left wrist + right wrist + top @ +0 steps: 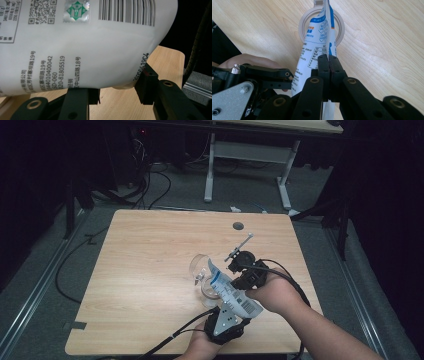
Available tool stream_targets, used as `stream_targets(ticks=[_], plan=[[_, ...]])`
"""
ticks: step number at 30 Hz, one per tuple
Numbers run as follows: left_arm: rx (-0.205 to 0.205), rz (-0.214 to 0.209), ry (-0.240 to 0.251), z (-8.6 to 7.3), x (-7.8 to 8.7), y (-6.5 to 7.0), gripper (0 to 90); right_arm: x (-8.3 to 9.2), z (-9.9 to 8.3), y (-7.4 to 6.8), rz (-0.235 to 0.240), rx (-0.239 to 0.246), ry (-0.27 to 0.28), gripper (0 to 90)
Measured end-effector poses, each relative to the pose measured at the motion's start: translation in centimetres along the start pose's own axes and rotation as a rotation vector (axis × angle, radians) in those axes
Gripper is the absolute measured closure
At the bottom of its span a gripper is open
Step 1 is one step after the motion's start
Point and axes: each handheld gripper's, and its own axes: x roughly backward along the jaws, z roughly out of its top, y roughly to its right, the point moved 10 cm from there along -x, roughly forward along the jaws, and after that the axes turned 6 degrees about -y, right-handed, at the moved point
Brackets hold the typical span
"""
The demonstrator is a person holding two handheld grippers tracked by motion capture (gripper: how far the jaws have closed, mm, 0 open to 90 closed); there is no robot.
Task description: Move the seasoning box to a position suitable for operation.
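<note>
Both tongs have the white printed pouch (234, 292) — right tongs (329, 62) pinched tight on its edge, left tongs (117, 87) clamped around its fat bottom — tipped toward the glass cup (202, 270) at 11 o'clock on the counter (140, 265).

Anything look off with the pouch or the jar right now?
Nothing spilled or torn. The white pouch is tilted, its top end over the mouth of the clear glass jar, which stands on the table. The right gripper pinches the pouch's edge; the left gripper clamps its body.
</note>
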Motion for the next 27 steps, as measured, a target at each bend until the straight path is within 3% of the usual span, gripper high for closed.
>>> stream_targets(ticks=[27], plan=[[0.021,-0.005,0.011,0.33,-0.07,-0.26,61.2,0.09,0.52,0.17,-0.009,0.016,-0.004,90.0]])
